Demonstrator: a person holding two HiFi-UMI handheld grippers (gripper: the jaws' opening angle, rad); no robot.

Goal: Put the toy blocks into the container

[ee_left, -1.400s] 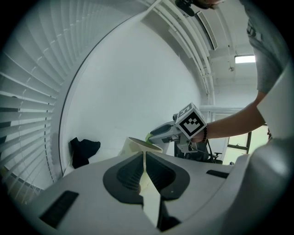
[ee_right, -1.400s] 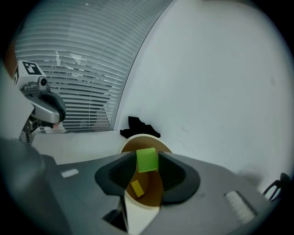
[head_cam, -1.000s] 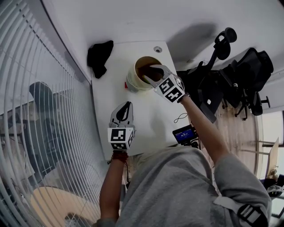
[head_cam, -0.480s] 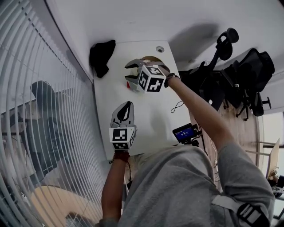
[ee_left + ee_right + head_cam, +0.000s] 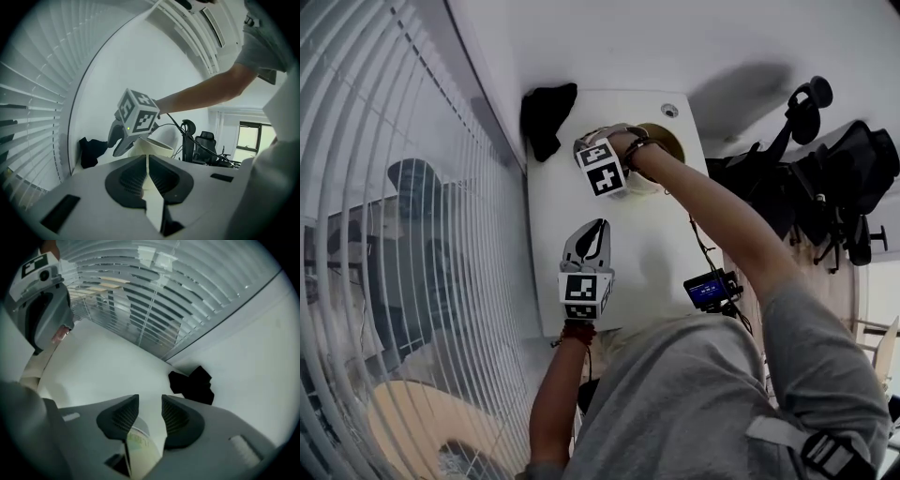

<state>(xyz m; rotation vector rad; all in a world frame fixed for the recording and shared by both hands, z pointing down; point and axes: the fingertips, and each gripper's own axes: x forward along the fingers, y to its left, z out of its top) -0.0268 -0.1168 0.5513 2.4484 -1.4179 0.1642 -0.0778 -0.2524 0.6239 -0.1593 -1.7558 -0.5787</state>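
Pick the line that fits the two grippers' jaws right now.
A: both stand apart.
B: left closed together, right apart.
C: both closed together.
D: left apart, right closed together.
B: in its own view the left gripper has its jaws meeting with nothing between them, while the right gripper shows its jaws standing apart above the white table.

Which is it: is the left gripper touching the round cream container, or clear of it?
Apart. The head view shows a stretch of bare white tabletop between the left gripper, jaws shut, and the round cream container farther up.
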